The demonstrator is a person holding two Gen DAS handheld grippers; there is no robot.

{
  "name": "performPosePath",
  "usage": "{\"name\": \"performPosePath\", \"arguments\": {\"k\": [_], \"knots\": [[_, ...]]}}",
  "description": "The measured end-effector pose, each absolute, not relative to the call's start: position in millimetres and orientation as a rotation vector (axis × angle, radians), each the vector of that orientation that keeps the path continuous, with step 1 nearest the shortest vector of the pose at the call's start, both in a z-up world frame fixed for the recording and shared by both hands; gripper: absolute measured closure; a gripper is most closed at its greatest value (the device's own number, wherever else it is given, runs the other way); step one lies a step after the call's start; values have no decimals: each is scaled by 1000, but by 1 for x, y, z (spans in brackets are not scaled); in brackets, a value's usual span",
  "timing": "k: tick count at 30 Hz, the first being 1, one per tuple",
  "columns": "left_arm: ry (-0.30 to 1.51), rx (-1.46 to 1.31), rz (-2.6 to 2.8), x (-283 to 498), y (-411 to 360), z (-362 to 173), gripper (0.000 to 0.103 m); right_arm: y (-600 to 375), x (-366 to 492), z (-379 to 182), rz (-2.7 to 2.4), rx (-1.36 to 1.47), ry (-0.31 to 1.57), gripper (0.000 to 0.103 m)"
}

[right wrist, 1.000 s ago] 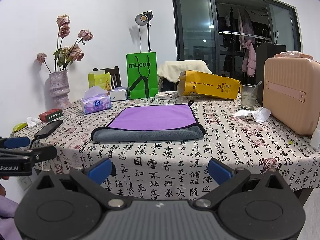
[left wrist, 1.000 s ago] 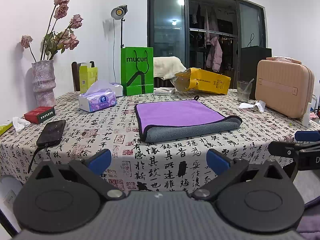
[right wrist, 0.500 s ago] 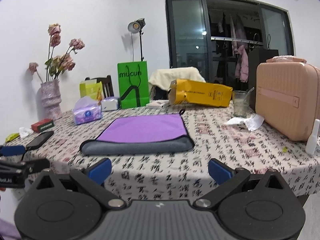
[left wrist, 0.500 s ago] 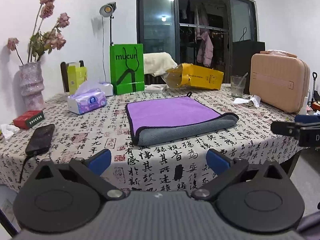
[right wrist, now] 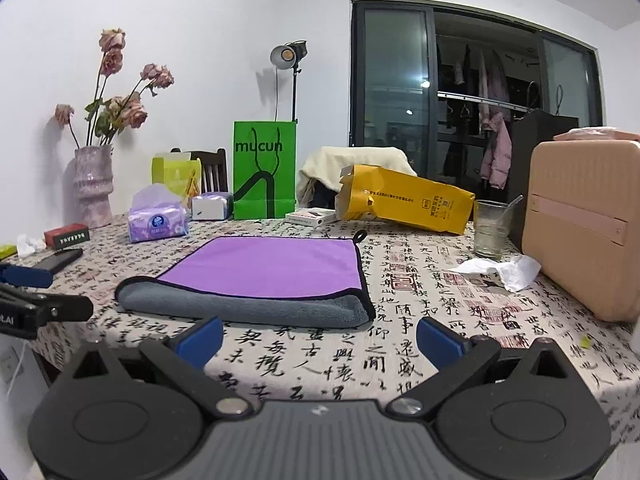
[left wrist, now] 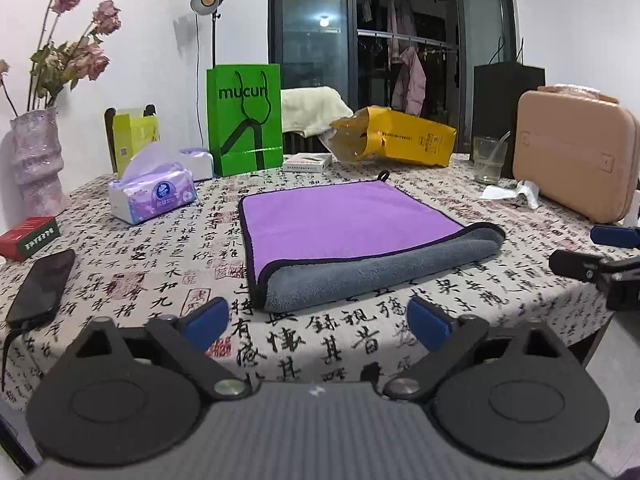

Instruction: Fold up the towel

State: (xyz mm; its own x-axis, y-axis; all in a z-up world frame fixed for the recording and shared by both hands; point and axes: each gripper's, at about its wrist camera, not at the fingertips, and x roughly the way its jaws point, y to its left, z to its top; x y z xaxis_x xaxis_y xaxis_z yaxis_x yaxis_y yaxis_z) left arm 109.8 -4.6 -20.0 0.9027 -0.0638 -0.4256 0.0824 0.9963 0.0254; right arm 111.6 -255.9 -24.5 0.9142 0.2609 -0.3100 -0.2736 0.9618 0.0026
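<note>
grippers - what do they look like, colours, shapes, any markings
Both match: the left gripper and right gripper each have a ribbed dark grey body, two round black discs with silver pivot bolts, and angular black arms ending in blue-padded fingers. Seen from the right wrist view, the left unit shows white lettering ending "LAI". No cables or sleeves visible.

Folded purple towel (right wrist: 264, 268) on patterned tablecloth (right wrist: 420, 320), right tool (right wrist: 320, 338) spread wide, empty
</note>
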Motion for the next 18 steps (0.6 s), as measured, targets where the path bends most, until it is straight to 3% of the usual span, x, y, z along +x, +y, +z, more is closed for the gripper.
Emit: {"name": "performPosePath", "arguments": {"k": [5, 7, 12, 18], "knots": [[465, 24, -54, 142, 1, -24, 23, -264, 143, -27, 296, -8, 329, 0], [478, 11, -46, 155, 5, -25, 24, -265, 156, -27, 302, -22, 338, 0], [509, -4, -31, 182, 11, -29, 30, -264, 186, -29, 376, -67, 385, 21], [573, -26, -28, 205, 16, -39, 41, -260, 219, -33, 401, -93, 415, 35]]}}
